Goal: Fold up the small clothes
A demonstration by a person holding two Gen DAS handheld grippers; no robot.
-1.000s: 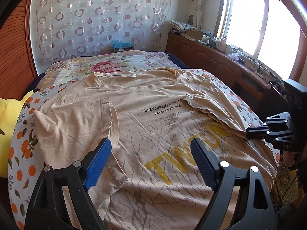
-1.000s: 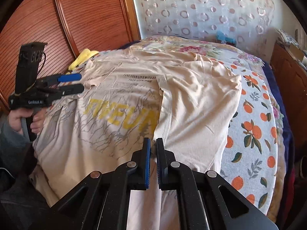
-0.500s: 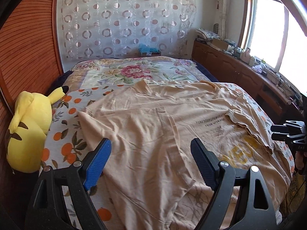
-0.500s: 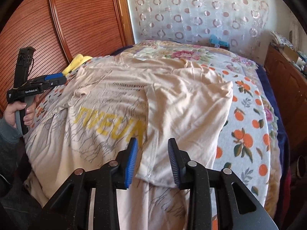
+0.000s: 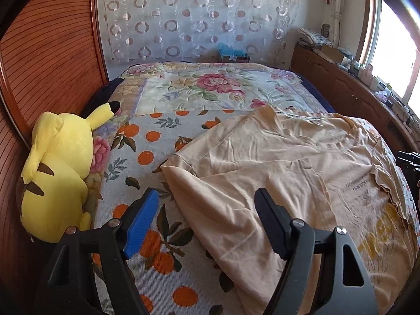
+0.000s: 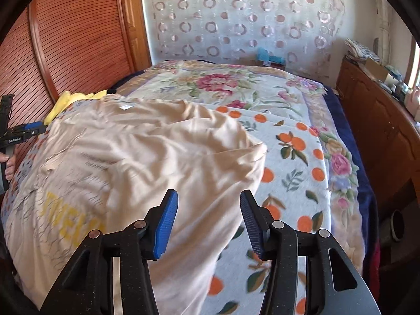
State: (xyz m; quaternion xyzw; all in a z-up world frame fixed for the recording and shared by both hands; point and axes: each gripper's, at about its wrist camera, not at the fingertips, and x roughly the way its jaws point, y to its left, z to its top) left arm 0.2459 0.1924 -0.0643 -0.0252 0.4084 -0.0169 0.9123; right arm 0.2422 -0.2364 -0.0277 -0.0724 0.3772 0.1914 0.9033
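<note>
A beige T-shirt with yellow lettering lies spread on the bed, its right side folded over the chest. My left gripper hovers over the shirt's left sleeve edge. Its jaws are closing, with the cloth edge below and between them but not pinched. My right gripper hangs above the folded flap, jaws opening, nothing pressed between its blue pads. A sliver of the right gripper shows at the left wrist view's right edge. The left gripper, held by a hand, shows at the right wrist view's left edge.
A yellow plush toy lies at the bed's left edge against the wooden panel wall. An orange-print blanket and a floral cover lie under the shirt. A cluttered wooden cabinet runs along the right, below the window.
My right gripper went from shut on the folded cloth to open and let it go, drifting right. My left gripper swung left from the shirt's middle to its left sleeve.
</note>
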